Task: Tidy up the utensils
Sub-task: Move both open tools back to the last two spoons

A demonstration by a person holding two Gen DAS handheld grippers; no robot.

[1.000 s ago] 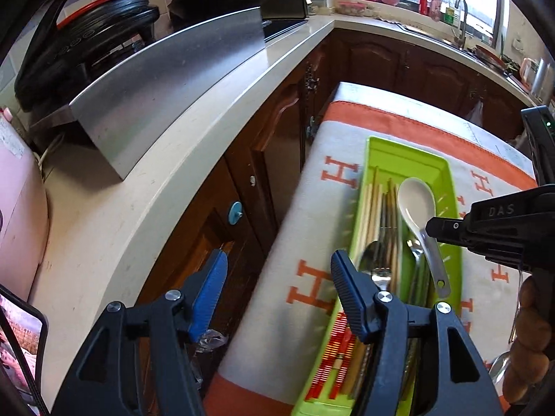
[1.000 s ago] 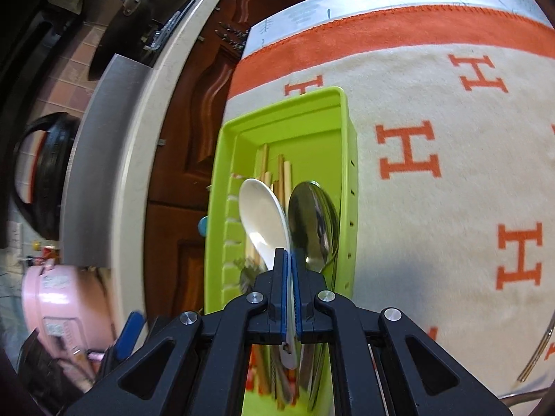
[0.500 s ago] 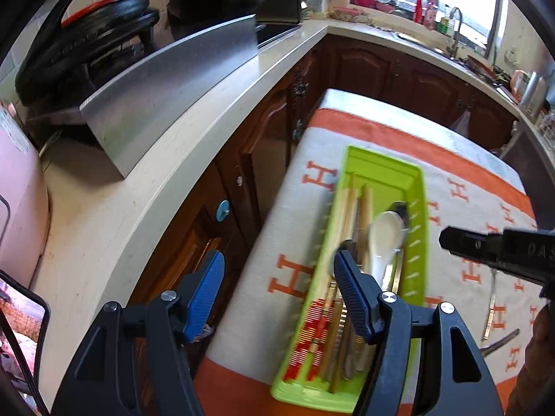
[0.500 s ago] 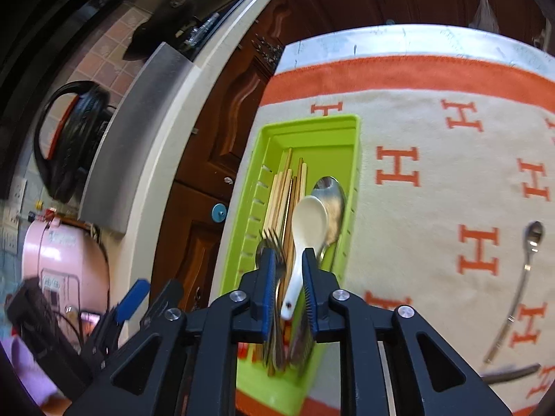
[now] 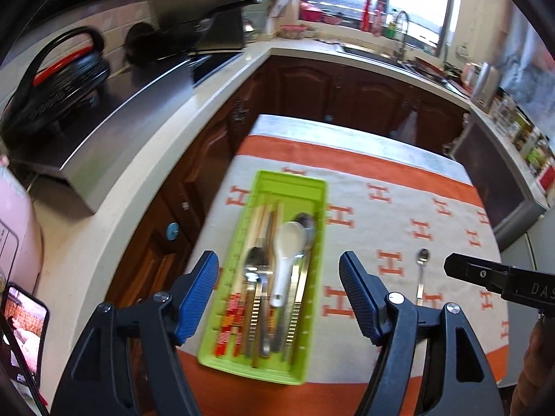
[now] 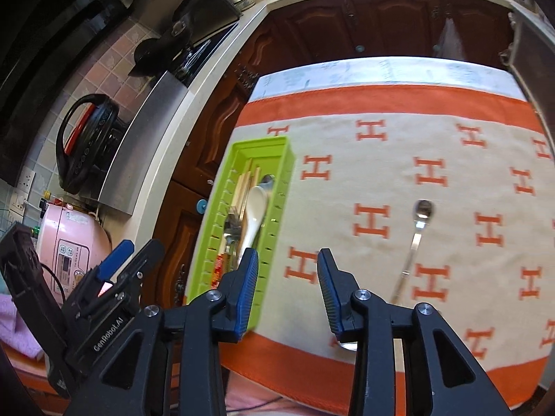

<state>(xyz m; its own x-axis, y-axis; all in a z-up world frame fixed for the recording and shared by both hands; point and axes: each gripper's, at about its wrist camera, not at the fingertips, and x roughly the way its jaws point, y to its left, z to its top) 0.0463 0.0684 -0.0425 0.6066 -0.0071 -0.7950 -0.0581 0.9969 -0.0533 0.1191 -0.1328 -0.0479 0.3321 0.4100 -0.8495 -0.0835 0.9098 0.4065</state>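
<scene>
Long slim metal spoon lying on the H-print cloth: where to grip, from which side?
Grip the long slim metal spoon mid-handle, coming from above with the right gripper, fingers straddling the handle crosswise. It lies flat on the orange H-print cloth; the handle is thin and straight, clear of the lime-green plastic tray.

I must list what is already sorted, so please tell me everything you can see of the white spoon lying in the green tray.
The white, glossy, ceramic-looking soup spoon has a deep oval bowl and a short thick handle. It lies bowl-up, lengthwise in the long lime-green plastic tray, bowl toward the tray's far end. It rests on top of the metal cutlery, beside pale wooden chopsticks, and a steel spoon's bowl shows just past it. No gripper touches it.
</scene>
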